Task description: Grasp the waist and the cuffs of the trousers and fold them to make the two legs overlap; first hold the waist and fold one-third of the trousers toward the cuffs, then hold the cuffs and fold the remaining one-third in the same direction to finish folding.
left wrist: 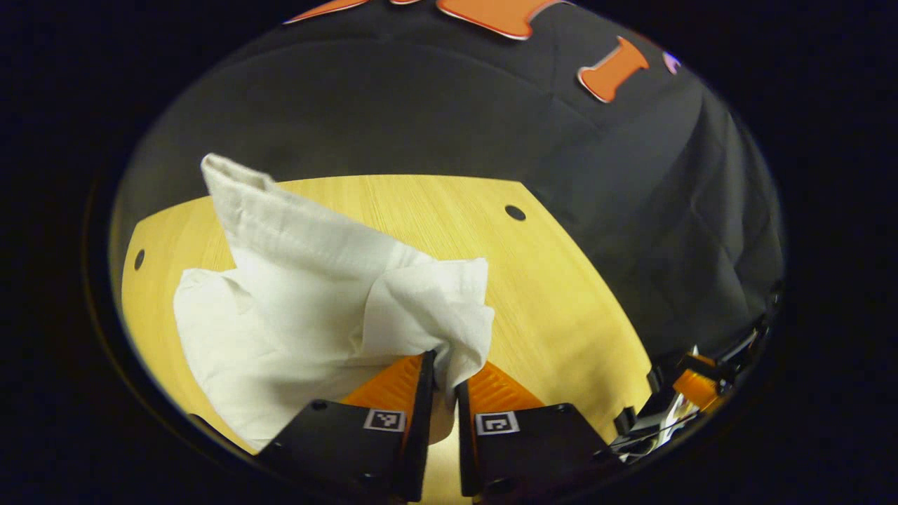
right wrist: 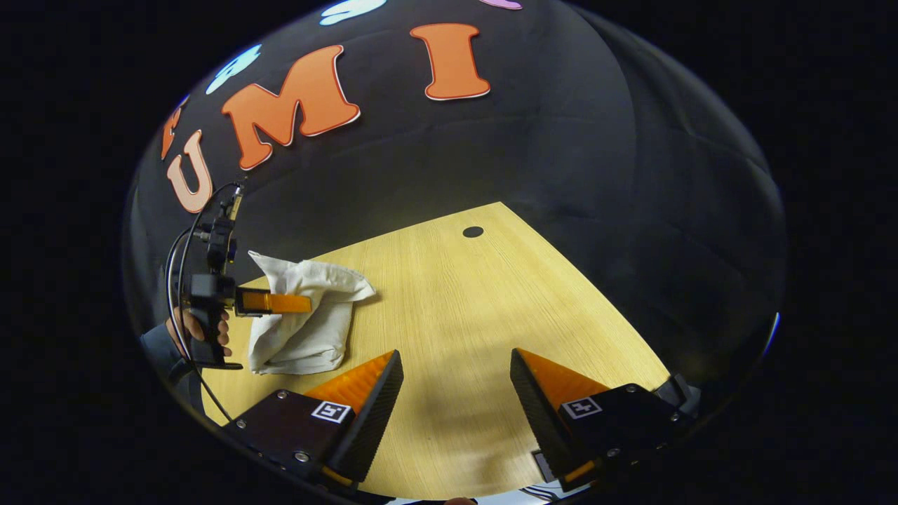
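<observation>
White trousers (left wrist: 302,308) are pinched between the left gripper's (left wrist: 443,368) jaws, bunched ahead on the wooden surface (left wrist: 561,308); the right gripper's (right wrist: 456,368) jaws are spread.

white cloth trousers (left wrist: 295,294), matt wood table (left wrist: 561,301)

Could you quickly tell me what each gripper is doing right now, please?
Left gripper: shut on the trousers, lifting a bunch of cloth off the table.
Right gripper: open, holding nothing, over the table.
</observation>
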{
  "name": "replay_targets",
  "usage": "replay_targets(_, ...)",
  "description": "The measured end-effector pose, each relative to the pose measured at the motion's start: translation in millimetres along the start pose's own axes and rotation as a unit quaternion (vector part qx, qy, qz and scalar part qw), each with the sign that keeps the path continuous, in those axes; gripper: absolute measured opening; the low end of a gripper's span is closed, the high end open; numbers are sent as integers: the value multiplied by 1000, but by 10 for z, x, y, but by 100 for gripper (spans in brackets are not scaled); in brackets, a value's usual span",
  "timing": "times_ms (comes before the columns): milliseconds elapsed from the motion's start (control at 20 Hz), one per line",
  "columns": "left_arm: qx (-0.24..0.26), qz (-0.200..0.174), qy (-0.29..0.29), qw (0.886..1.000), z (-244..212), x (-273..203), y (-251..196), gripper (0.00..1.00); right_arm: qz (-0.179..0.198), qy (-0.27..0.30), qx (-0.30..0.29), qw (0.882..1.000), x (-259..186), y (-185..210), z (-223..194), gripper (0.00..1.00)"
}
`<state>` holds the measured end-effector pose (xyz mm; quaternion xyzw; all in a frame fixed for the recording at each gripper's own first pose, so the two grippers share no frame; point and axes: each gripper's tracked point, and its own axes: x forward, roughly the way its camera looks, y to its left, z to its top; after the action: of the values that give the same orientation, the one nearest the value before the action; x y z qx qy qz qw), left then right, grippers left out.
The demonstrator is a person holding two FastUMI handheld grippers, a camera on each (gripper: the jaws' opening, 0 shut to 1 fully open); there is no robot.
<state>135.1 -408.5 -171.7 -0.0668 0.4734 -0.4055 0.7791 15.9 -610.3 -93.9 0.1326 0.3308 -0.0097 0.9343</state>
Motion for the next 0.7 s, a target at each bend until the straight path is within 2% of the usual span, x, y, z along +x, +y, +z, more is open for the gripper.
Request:
replay_targets(50,21,-9,7,1000,-55,-33,-53,22,2,0,0,1000,14,-4,-7,94)
replay_targets(100,44,-15,11,999,-52,-87,-106,47,4,2,0,1000,24,2,-6,94)
replay_targets(200,93,-5,3,996,53,-196,-126,96,9,3,-3,1000,51,42,1,94)
replay_targets(250,109,-2,-4,994,126,-272,-134,93,13,1,-4,1000,45,67,7,95)
replay_targets(350,126,5,-27,992,183,-284,-161,98,22,-6,-14,1000,6,149,57,95)
replay_targets(550,139,48,-113,983,510,-884,-125,96,40,-47,-60,996,-131,421,349,96)
replay_targets(650,131,73,-163,975,674,-1273,-111,100,53,-79,-84,992,-241,603,559,96)
replay_targets(700,123,87,-190,970,729,-1468,-63,97,58,-98,-98,989,-299,718,690,96)
